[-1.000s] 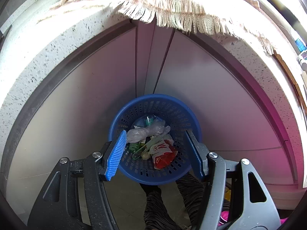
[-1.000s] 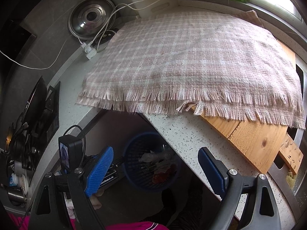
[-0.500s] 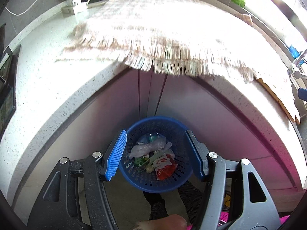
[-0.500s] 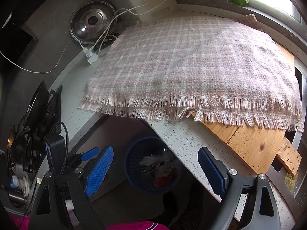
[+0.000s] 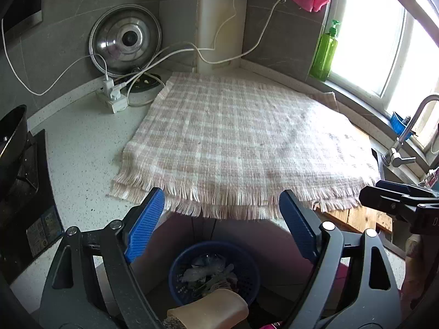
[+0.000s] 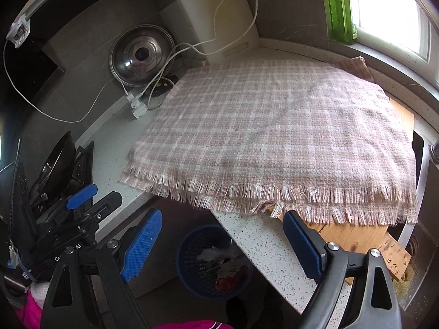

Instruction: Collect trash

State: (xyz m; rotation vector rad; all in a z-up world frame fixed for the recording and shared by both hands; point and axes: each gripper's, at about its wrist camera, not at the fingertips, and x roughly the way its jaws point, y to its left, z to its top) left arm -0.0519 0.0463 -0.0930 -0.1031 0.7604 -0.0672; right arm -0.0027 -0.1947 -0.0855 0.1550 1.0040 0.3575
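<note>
Holding both grippers [image 5: 222,223] [image 6: 222,242] open, empty, above trash basket [image 5: 247,271].

The cloth [image 5: 241,148] lies on the counter [image 5: 82,148], ahead of both grippers. Behind it a board [image 5: 219,30] leans on the wall, with a lid [image 5: 126,41] to its left. The basket [image 5: 214,271] stands on the floor below the counter edge, with trash [image 5: 205,271] in it.

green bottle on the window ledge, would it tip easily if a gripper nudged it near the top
Probably: the green bottle is tall and narrow, standing upright on the ledge. Its smooth, glossy plastic may slip between fingers. It looks see-through, but how full or heavy it is cannot be told.
</note>
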